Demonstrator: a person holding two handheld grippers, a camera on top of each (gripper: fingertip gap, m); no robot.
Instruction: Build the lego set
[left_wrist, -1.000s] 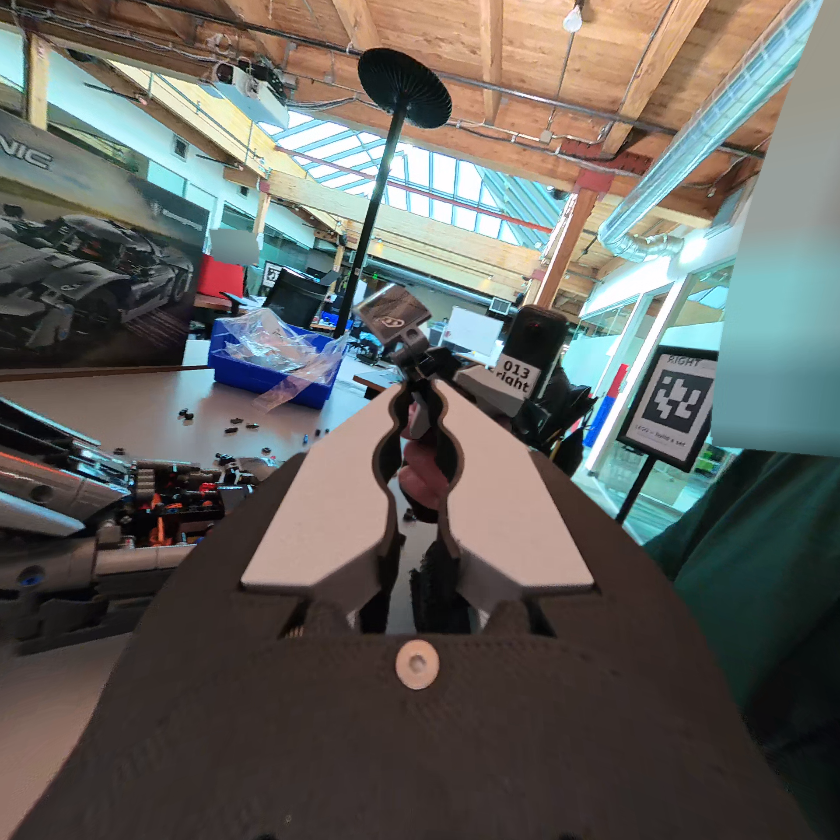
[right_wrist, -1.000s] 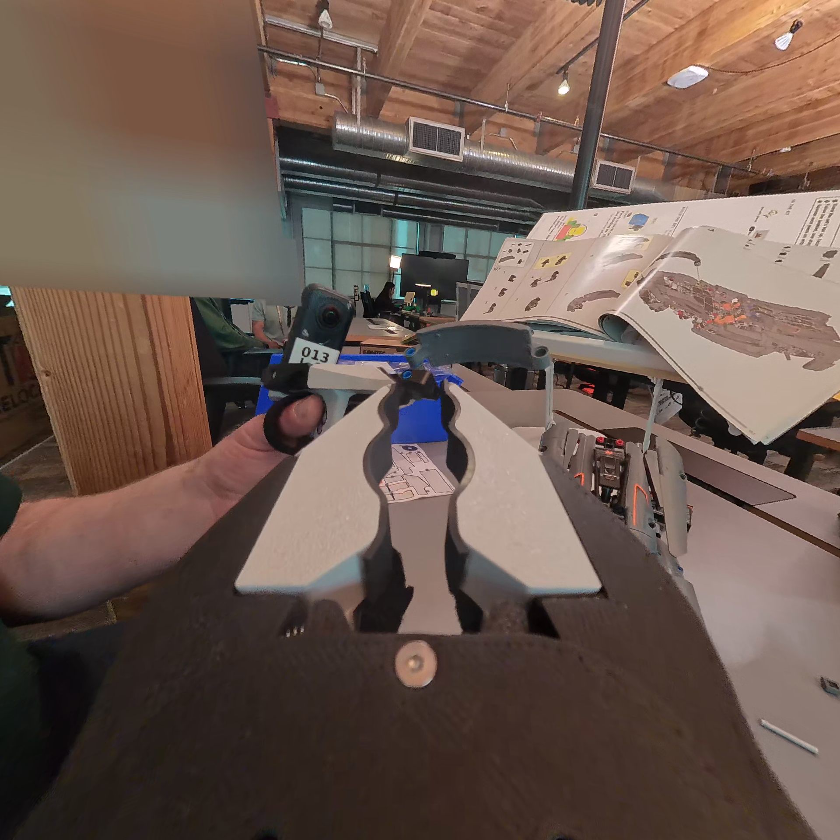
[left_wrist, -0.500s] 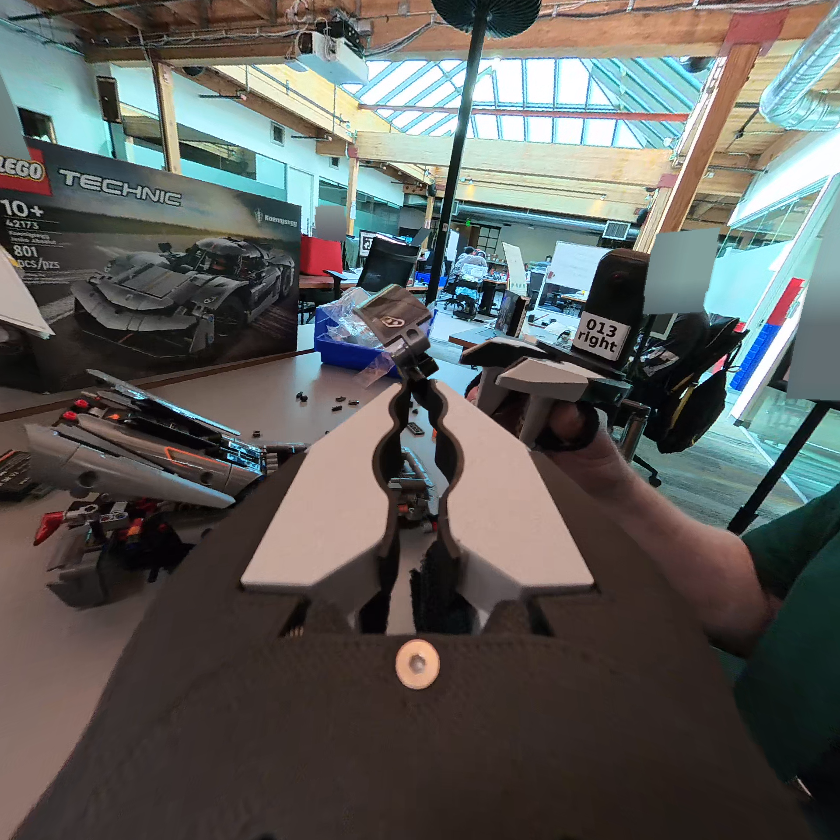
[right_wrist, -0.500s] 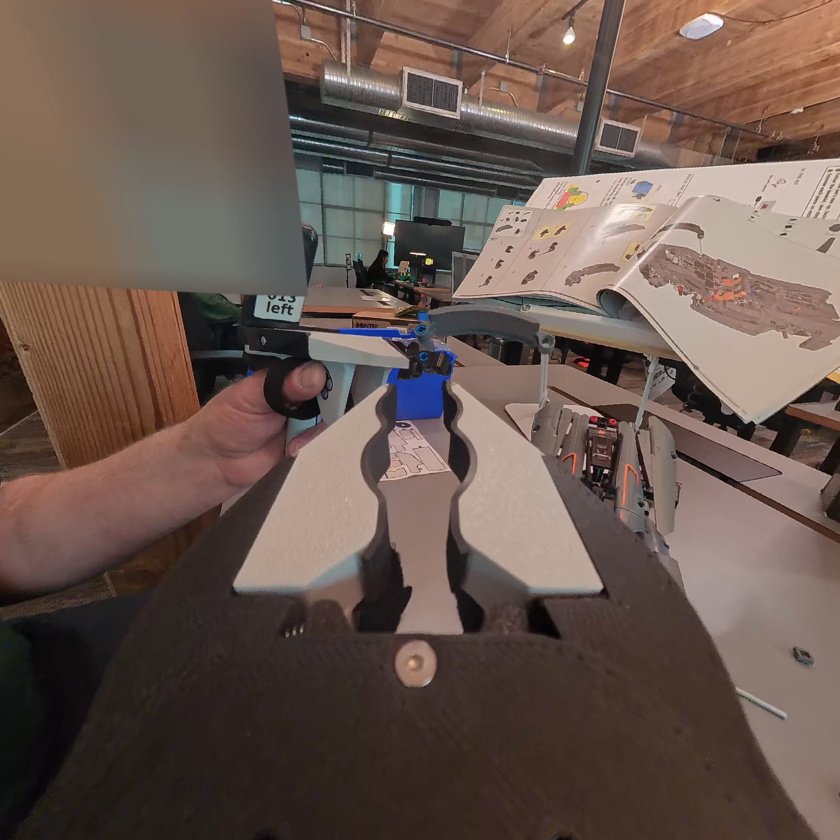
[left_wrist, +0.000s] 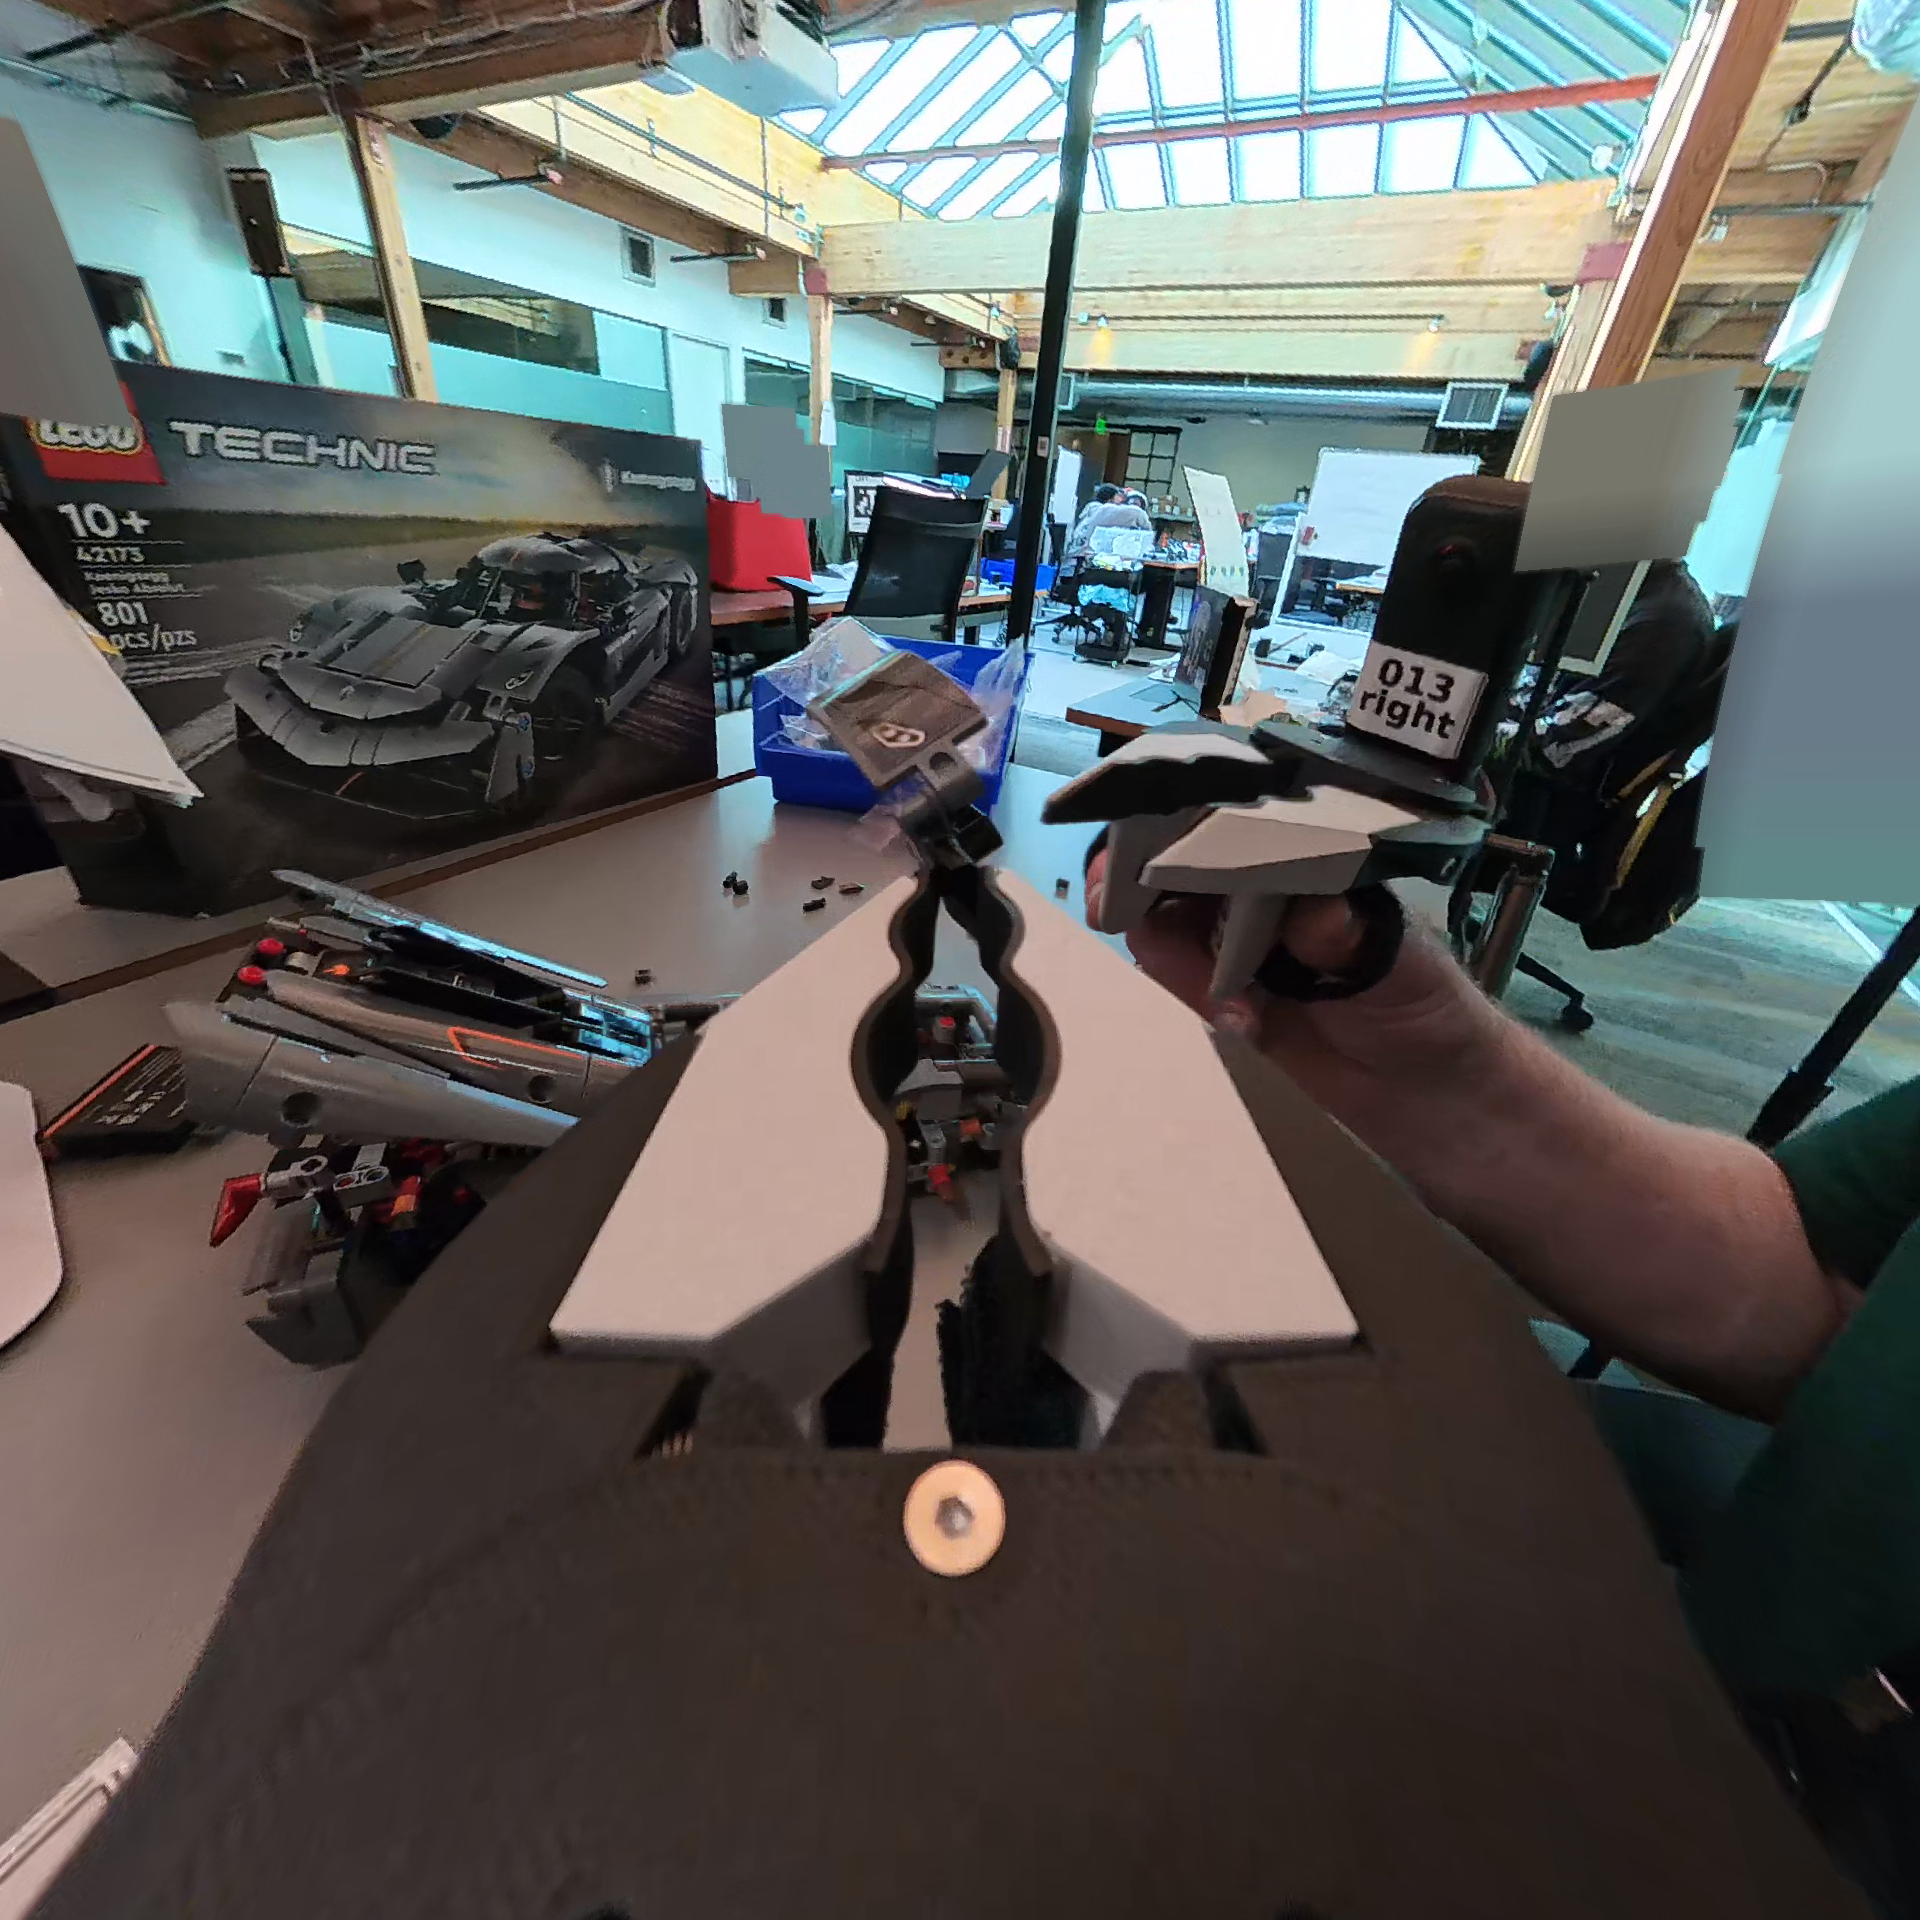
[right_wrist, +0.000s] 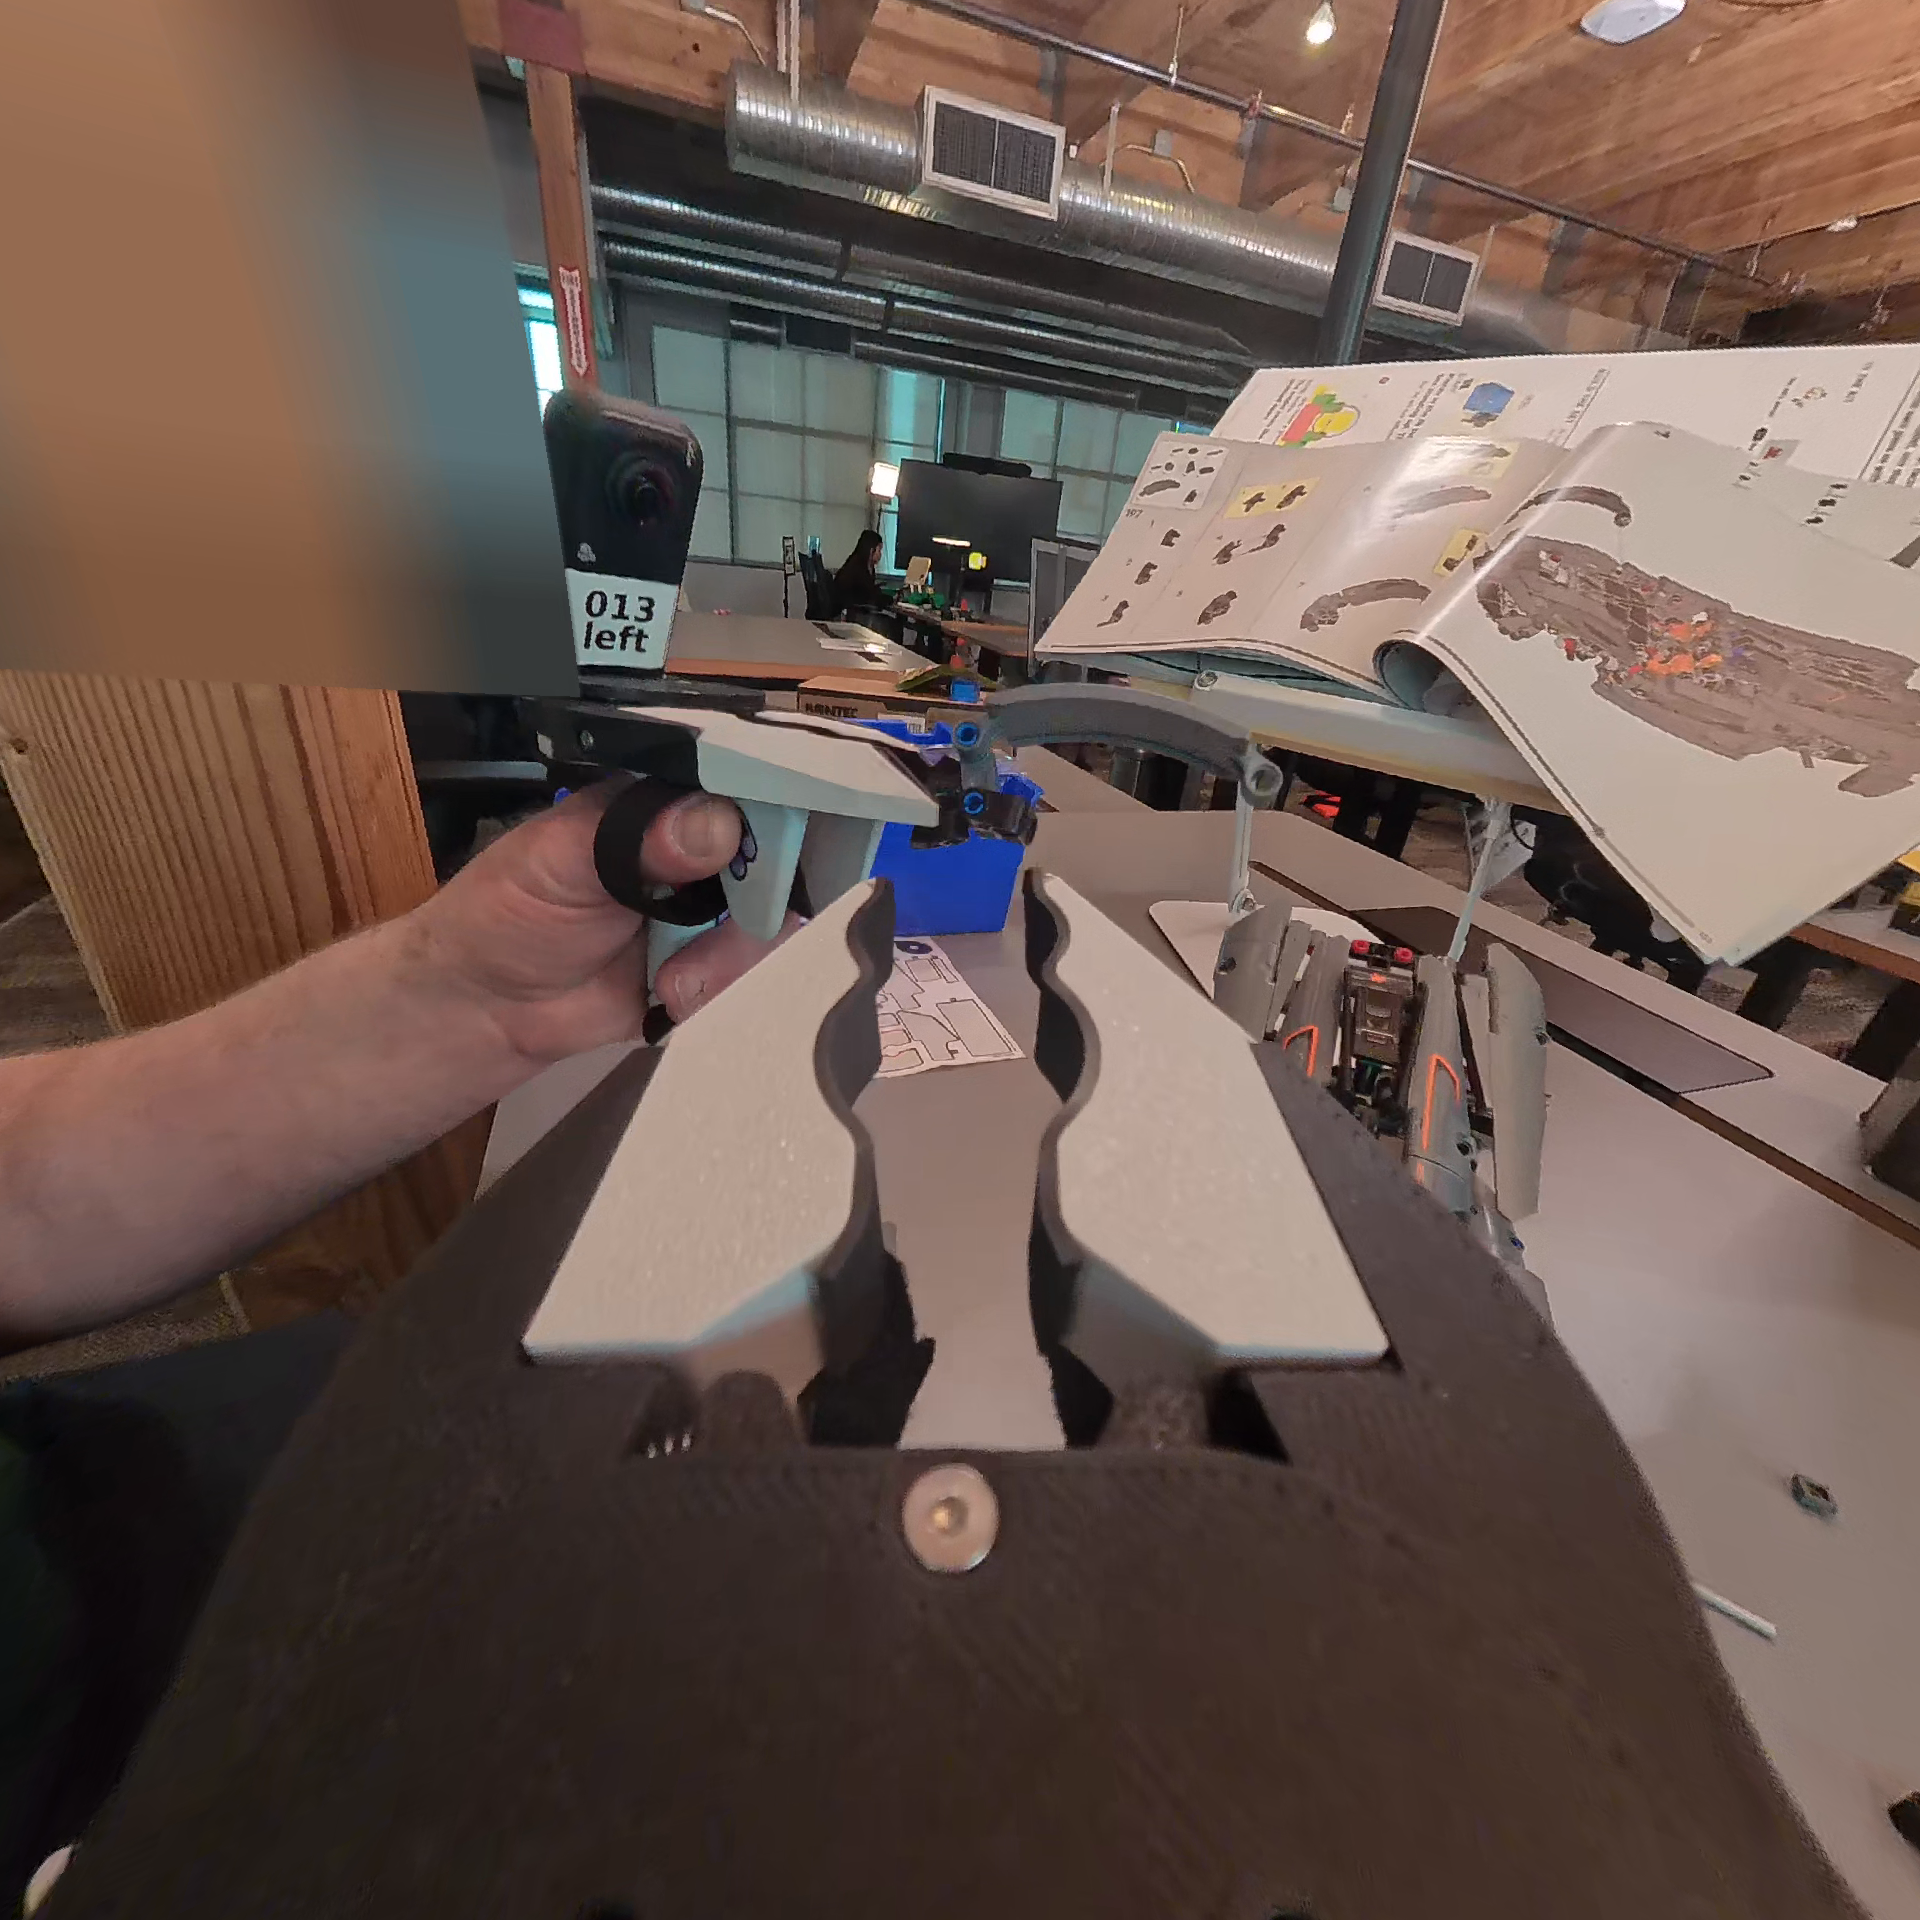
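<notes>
My left gripper (left_wrist: 951, 873) is shut on a grey curved lego panel (left_wrist: 896, 719) by the black connector at its base, and holds it in the air above the table. In the right wrist view the left gripper (right_wrist: 925, 802) and the panel (right_wrist: 1122, 717), with its blue pins, sit just ahead. My right gripper (right_wrist: 958, 891) is open and empty, a short way in front of the panel. It also shows in the left wrist view (left_wrist: 1081, 805), to the right of the panel. The part-built grey car (left_wrist: 395, 1039) (right_wrist: 1382, 1029) lies on the table.
The lego box (left_wrist: 364, 623) stands at the back left, and a blue bin (left_wrist: 790, 758) with plastic bags is behind the panel. Small dark pieces (left_wrist: 821, 888) are scattered on the table (left_wrist: 582, 914). An open instruction booklet (right_wrist: 1558, 582) rests on a stand, with a sticker sheet (right_wrist: 935, 1013) nearby. Some 4 cm of space lies between my two pairs of fingers. The part-built grey car (left_wrist: 395, 1039) is about equally far from each gripper, around 20 cm. The right camera catches it too, in the right wrist view (right_wrist: 1302, 1007).
My right gripper has opened wider and drawn back from the panel's connector. My left gripper has kept hold of the panel and swung left and down toward the car and the box.
</notes>
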